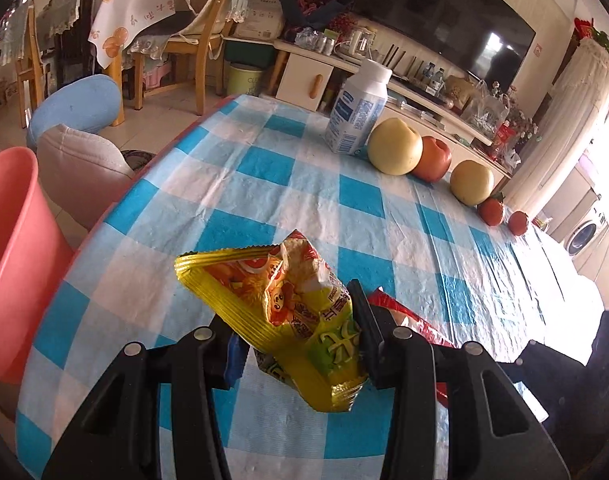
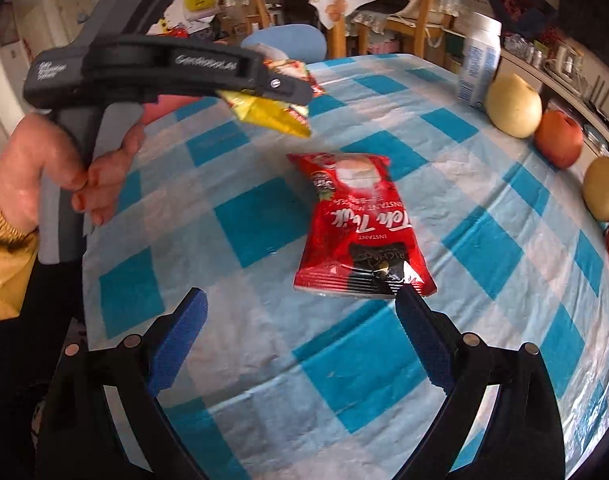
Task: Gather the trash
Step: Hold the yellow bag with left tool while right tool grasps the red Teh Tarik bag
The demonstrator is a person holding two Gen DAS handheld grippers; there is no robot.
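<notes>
- Left gripper of mine, black plastic with blue ribbed pads, is clamped on one crinkled yellow snack wrapper, glossy foil with a serrated seam, lifted clear of the checked tablecloth.
- Left of that tablecloth stands one smooth pink plastic bin, round-walled; the yellow wrapper hangs over the cloth, near the bin-side edge.
- My left hand, in a yellow knitted cuff, grips the grey handle.
- Right gripper stands wide with nothing between its pads; the right-hand pad has its tip at the bottom edge of one red sachet.
- Flat and rectangular, the glossy red sachet lies on the tablecloth's middle, with a crimped seam nearest me.
- Tablecloth itself is thin, wrinkled plastic in blue and white squares.
- Along its far right edge: one white plastic bottle, two round yellow pears, one red apple, two small red fruits.
</notes>
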